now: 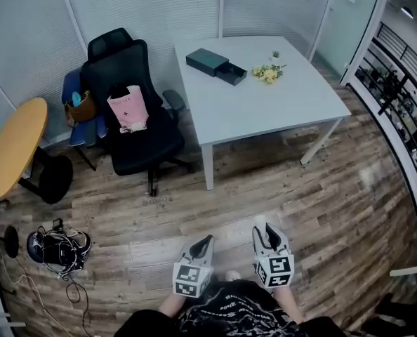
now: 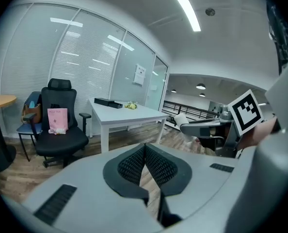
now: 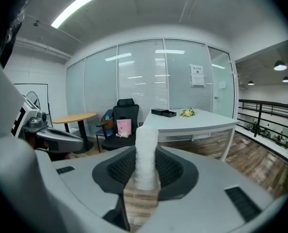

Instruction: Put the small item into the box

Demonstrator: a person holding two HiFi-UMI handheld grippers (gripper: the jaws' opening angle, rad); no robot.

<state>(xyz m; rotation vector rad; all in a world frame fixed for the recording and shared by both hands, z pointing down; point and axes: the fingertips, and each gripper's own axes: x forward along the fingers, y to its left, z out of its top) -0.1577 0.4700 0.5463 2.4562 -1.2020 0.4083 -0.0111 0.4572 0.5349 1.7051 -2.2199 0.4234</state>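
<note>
Right tool point(image 3: 146, 149) around fluffy cylinder point(image 3: 146, 160)

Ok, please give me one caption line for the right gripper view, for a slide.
Right gripper, jaws shut on a small white item, faces the white table bearing the dark box.

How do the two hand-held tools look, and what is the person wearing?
Both the left tool and the right tool have light grey bodies with black, mesh-textured pads. Each carries a white cube printed with black square markers. No cables show. The person wears a black top with white print.
</note>
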